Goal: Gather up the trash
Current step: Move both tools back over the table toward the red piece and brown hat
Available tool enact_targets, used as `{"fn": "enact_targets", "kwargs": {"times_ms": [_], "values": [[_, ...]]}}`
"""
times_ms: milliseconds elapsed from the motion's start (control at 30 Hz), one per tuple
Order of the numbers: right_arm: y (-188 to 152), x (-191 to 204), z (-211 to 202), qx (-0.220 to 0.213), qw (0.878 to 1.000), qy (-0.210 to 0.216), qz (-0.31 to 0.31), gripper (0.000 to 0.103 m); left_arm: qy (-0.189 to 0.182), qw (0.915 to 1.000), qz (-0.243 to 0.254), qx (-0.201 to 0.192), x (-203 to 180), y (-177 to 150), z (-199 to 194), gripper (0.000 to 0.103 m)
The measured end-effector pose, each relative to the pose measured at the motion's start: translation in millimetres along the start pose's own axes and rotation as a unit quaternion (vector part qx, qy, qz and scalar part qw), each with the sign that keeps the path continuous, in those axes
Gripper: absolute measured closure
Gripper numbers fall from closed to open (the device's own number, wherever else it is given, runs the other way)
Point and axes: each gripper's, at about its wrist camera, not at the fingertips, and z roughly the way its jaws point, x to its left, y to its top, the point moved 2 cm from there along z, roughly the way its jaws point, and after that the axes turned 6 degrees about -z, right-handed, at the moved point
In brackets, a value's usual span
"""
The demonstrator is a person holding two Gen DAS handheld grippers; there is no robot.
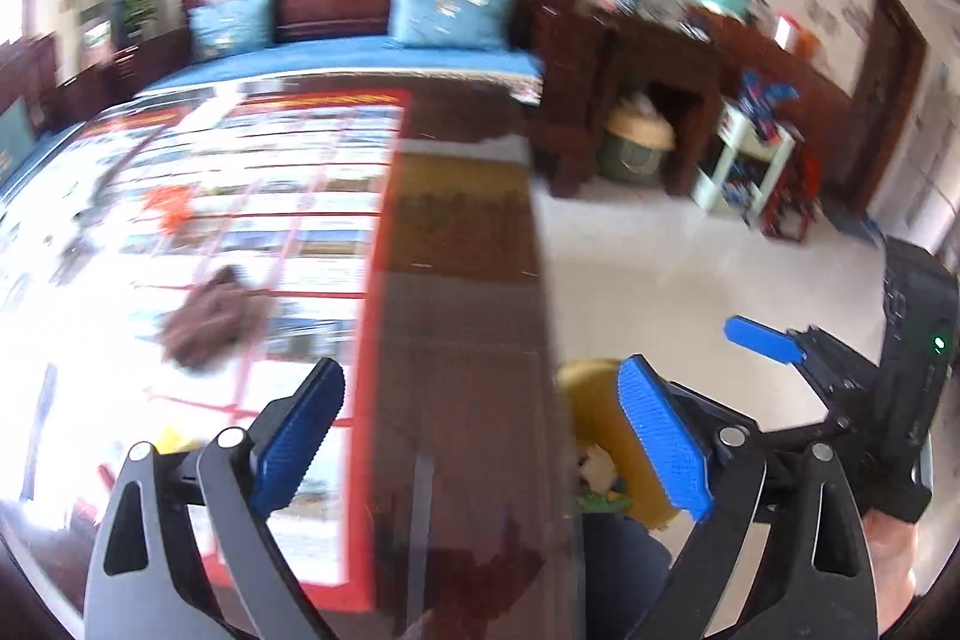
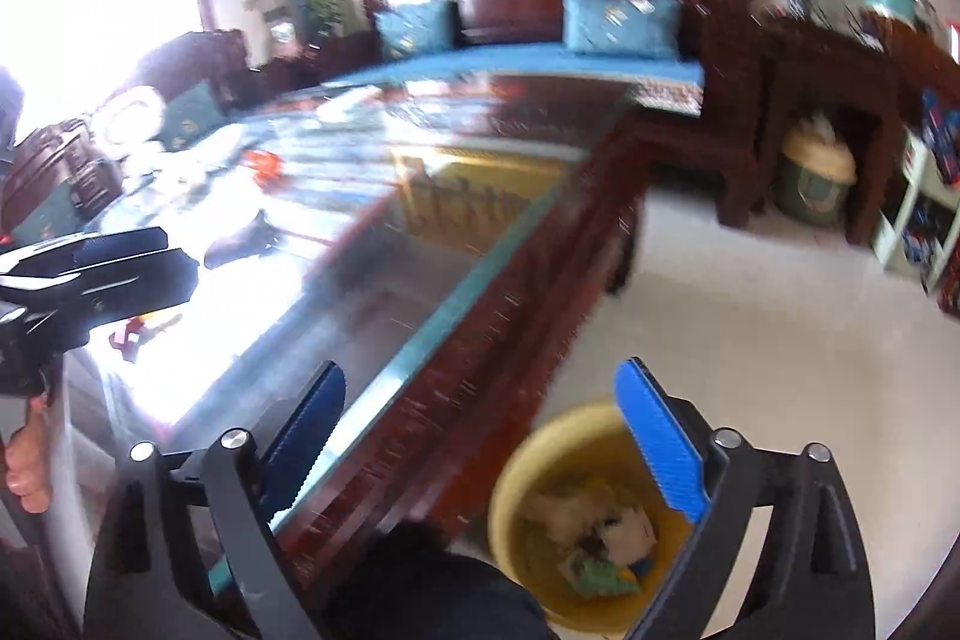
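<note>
A yellow trash bin [image 2: 570,508] stands on the floor beside the table and holds crumpled paper and wrappers [image 2: 600,538]; it also shows in the left wrist view [image 1: 600,424]. My right gripper [image 2: 486,454] is open and empty above the table edge and the bin. My left gripper [image 1: 480,436] is open and empty over the table's near edge. A brown crumpled thing [image 1: 207,316] lies on the glass-topped table [image 1: 456,280]. An orange-red scrap [image 1: 174,214] lies farther back, and small red and yellow bits [image 2: 141,331] lie near the left gripper.
The table carries a red-bordered printed sheet [image 1: 270,196] under glass. A dark wooden sofa with blue cushions [image 1: 450,19] stands behind. A side table, a green pot [image 1: 636,142] and a white shelf [image 1: 744,160] stand at the right on the pale floor.
</note>
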Motion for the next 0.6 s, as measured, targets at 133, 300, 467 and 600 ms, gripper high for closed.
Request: {"fn": "enact_targets", "kwargs": {"times_ms": [133,300,467,600], "values": [[21,42,3,-0.018,0.999,0.027,-0.032,0.010,0.038,0.9979,-0.042,-0.032,45,0,-29,0.007],[40,90,12,-0.028,0.996,0.061,-0.064,0.009,0.068,0.9901,-0.110,-0.053,105,-6,-58,0.004],[52,132,23,-0.030,0.992,0.086,-0.087,0.009,0.095,0.9839,-0.137,-0.065,145,-10,-75,0.004],[62,156,37,-0.025,0.990,0.092,-0.102,0.009,0.116,0.9791,-0.151,-0.072,172,-10,-78,0.004]]}}
